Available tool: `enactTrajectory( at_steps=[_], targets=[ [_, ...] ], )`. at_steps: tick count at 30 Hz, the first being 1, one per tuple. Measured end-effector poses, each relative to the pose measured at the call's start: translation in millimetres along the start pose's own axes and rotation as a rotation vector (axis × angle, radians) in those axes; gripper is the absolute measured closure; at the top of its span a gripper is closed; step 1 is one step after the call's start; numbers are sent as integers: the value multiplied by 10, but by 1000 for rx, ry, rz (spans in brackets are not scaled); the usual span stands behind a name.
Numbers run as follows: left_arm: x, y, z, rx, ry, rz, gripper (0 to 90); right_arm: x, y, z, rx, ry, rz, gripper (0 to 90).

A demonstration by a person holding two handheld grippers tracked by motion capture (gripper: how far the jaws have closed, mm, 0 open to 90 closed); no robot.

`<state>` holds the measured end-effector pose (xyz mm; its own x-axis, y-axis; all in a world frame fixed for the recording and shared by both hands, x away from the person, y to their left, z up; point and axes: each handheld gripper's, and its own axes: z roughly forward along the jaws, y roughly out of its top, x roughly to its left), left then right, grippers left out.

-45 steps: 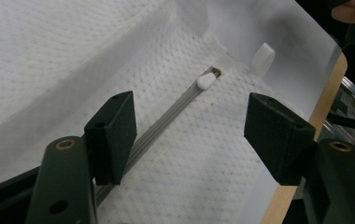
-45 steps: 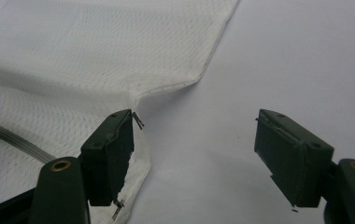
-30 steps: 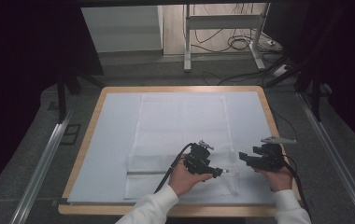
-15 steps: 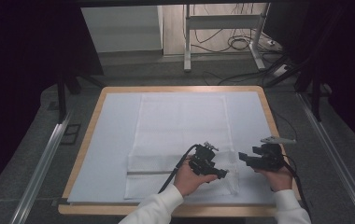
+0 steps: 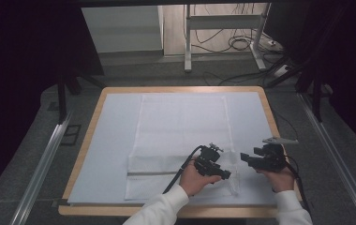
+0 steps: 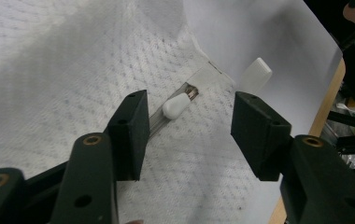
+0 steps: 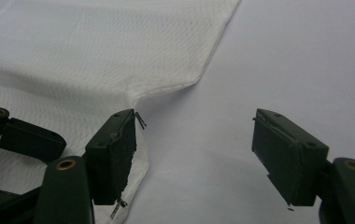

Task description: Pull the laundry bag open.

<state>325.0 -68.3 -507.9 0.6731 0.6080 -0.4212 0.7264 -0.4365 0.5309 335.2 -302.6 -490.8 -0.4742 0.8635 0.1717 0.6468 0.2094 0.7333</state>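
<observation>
A white mesh fabric bag (image 5: 181, 126) lies flat on the white table cover (image 5: 113, 140), with a zipper (image 5: 152, 173) across its near end. My left gripper (image 5: 222, 172) hovers open over the bag's near right corner. In the left gripper view its jaws (image 6: 187, 126) stand wide apart around the white zipper pull (image 6: 175, 106), not touching it. My right gripper (image 5: 244, 158) is open just right of the bag's edge. In the right gripper view it (image 7: 194, 149) is above bare cover, with the mesh fabric (image 7: 96, 42) to its left.
A small white tab (image 6: 256, 73) lies on the cover past the bag's corner. The table's wooden rim (image 5: 91, 126) frames the cover. Beyond the table's far edge are a metal stand (image 5: 188, 42) and floor cables (image 5: 241, 44). Rails (image 5: 45, 159) run along both sides.
My left gripper has moved a little to the right, toward the bag's near right corner. The right gripper has stayed in place.
</observation>
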Motion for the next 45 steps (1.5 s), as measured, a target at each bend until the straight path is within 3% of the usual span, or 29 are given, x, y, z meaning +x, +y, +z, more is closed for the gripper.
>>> enactTrajectory(
  at_steps=[10, 28, 45],
  targets=[
    [-4, -2, 9, 8, -14, -5, 533, -7, 3, -1, -2, -3, -6, 304],
    [-1, 7, 99, 20, -35, -20, 550, -6, 2, 1, -1, -9, -6, 308],
    [27, 21, 128, 18, -13, -11, 726, -9, 5, -3, -4, -12, 0, 311]
  ],
)
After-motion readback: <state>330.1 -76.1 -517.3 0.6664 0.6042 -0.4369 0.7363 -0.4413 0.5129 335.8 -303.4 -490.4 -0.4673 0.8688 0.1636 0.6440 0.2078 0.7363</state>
